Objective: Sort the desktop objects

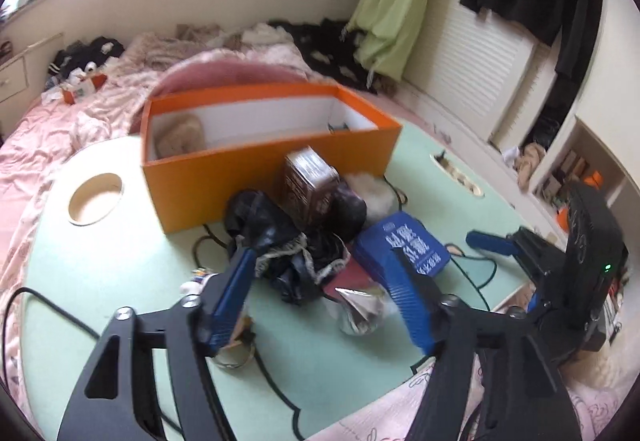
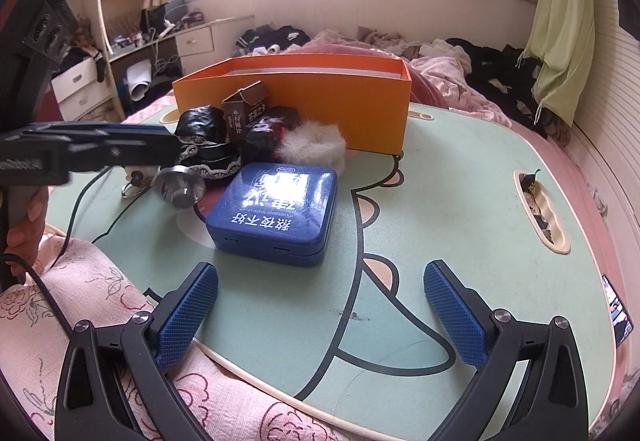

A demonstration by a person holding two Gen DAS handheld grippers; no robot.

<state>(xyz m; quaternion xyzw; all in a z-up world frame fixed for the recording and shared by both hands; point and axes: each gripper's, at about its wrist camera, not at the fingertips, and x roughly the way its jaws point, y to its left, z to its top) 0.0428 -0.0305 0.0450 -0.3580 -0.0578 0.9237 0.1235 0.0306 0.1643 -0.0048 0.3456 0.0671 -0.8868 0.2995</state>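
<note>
1. Your left gripper (image 1: 320, 281) is spread, empty, above the black cloth (image 1: 276, 241).
2. Right gripper (image 2: 320, 313) spread, idle.
3. Orange box (image 1: 280, 165) waits at twelve o'clock; pinch cloth only.

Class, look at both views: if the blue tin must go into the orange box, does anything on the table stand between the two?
Yes. Between the blue tin and the orange box lie a brown carton, a dark wrapped bundle and a white fluffy scrunchie, crowded against the box's front wall.
</note>
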